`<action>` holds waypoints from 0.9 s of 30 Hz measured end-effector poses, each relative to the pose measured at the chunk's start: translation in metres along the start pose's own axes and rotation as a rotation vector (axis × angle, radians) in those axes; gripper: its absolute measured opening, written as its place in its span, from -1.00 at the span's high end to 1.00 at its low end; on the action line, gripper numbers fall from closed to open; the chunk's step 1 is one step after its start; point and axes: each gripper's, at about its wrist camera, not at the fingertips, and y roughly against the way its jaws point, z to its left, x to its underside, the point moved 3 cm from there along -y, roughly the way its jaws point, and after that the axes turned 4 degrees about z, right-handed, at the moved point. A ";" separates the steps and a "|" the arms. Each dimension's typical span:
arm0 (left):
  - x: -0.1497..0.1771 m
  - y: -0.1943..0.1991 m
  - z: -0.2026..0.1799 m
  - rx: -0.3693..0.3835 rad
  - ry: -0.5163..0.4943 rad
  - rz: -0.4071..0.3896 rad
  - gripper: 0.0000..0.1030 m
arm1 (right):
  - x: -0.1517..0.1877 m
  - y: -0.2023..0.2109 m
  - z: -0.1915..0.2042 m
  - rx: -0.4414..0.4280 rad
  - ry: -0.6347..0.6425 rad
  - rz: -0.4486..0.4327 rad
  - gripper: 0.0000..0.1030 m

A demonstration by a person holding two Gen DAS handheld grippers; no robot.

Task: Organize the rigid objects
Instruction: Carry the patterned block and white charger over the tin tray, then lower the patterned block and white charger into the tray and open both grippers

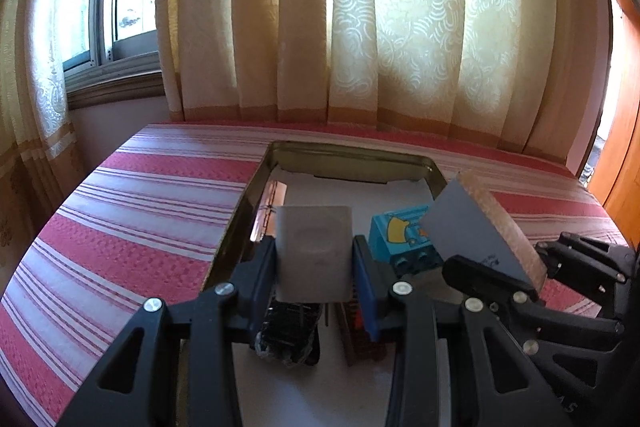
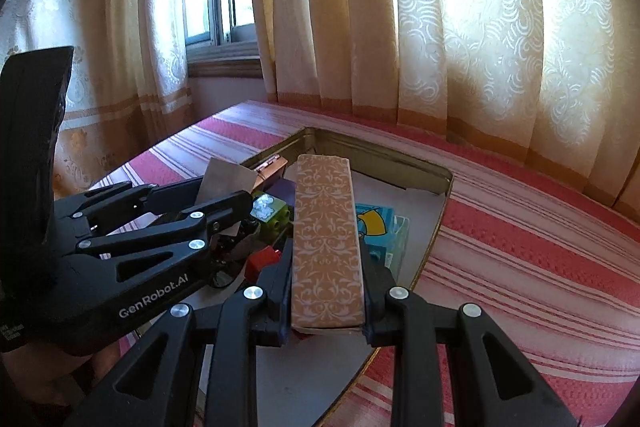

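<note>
Here, both tools hovered over an open metal tin (image 1: 256,195) that sat on a red-and-white striped cloth, each carrying a piece bound, by the look of it, for the tin. The left tool (image 1: 314,267) was clamped on a pale grey card-like box (image 1: 314,251), flat-faced with rounded corners and a faint oval embossed on its front, held upright between the two pads. The right tool (image 2: 327,291) was closed on a long cardboard box (image 2: 325,227) printed with a tan damask pattern; its long axis ran straight out ahead of that tool, past the fingertips and over the tin's paper-lined floor.

The two tools stood side by side, the right one just to the right of the left, and in the left wrist view the long box rose tilted beside the grey one. Below and ahead of both lay the tin's contents: a turquoise toy brick (image 1: 400,239) with a yellow print, directly under the far end of the long box, a green brick (image 2: 268,211), a red block (image 2: 262,261) and a dark wrapped item (image 1: 288,335) near the left tool. The bare stretch of white liner lay ahead of the left tool, towards the tin's far wall. The tin's walls looked thin and glossy, the bricks hard moulded plastic. Patterned cream curtains (image 1: 360,27) hung behind.
</note>
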 end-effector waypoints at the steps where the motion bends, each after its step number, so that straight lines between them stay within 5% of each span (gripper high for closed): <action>1: 0.000 -0.001 -0.001 0.001 -0.003 0.007 0.28 | -0.001 -0.001 0.000 0.003 0.002 0.008 0.45; 11: 0.005 -0.004 -0.005 -0.008 -0.022 0.018 0.28 | 0.005 -0.006 0.003 -0.022 0.012 0.046 0.44; 14: 0.005 0.001 -0.004 -0.029 -0.027 -0.003 0.26 | 0.005 -0.006 0.002 -0.024 0.005 0.045 0.13; 27: 0.015 0.040 0.004 -0.132 -0.007 -0.120 -0.93 | 0.013 0.024 -0.011 0.013 -0.026 -0.066 -0.41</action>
